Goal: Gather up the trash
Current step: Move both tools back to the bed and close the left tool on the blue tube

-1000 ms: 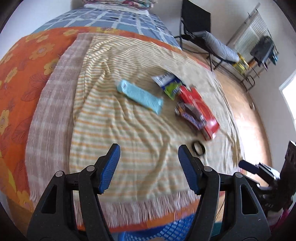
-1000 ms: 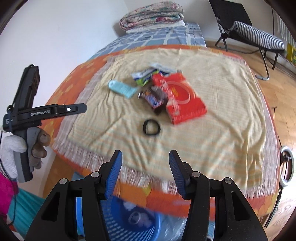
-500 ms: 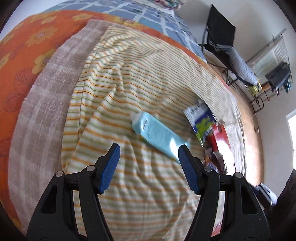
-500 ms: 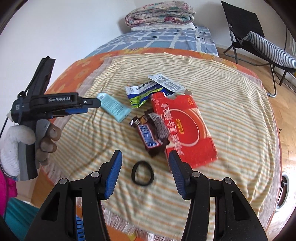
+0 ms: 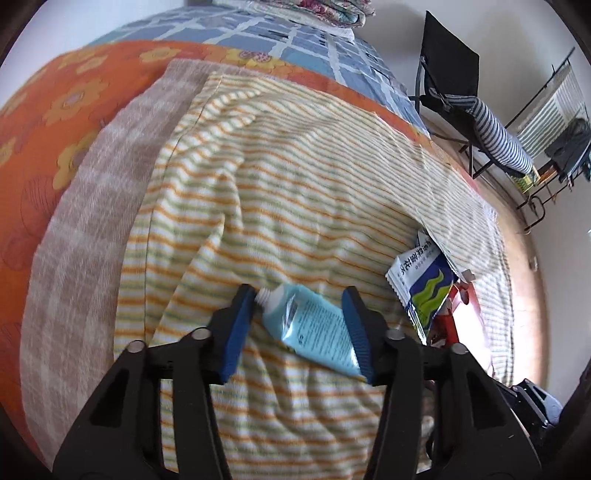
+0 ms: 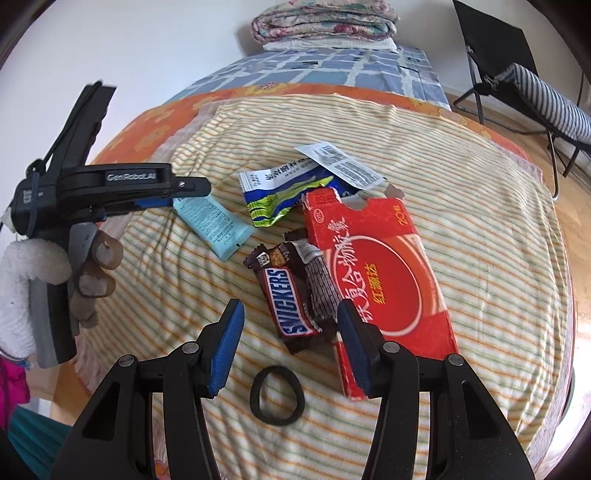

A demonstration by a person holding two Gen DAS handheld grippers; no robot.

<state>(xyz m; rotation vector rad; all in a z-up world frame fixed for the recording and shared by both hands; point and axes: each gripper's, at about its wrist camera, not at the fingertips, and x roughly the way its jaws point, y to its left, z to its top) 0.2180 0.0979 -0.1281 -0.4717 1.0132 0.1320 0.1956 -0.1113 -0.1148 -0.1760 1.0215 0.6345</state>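
Note:
A light blue tube (image 5: 310, 325) lies on the striped blanket (image 5: 295, 184). My left gripper (image 5: 301, 314) is open with its jaws on either side of the tube, the cap end by the left finger. In the right wrist view the tube (image 6: 214, 225) lies beside the left gripper (image 6: 184, 188). My right gripper (image 6: 290, 325) is open above a Snickers wrapper (image 6: 291, 295). A red carton (image 6: 380, 280), a blue-green packet (image 6: 284, 195) and a black hair tie (image 6: 277, 395) lie around it.
The blue-green packet (image 5: 424, 288) and the red carton's edge (image 5: 448, 317) lie right of the tube. A folded quilt (image 6: 325, 18) sits at the bed's far end. A black chair with a striped cushion (image 6: 532, 85) stands on the wooden floor at right.
My left gripper has moved forward and down over the bed until its jaws straddle the blue tube. My right gripper has moved forward to hover over the Snickers wrapper.

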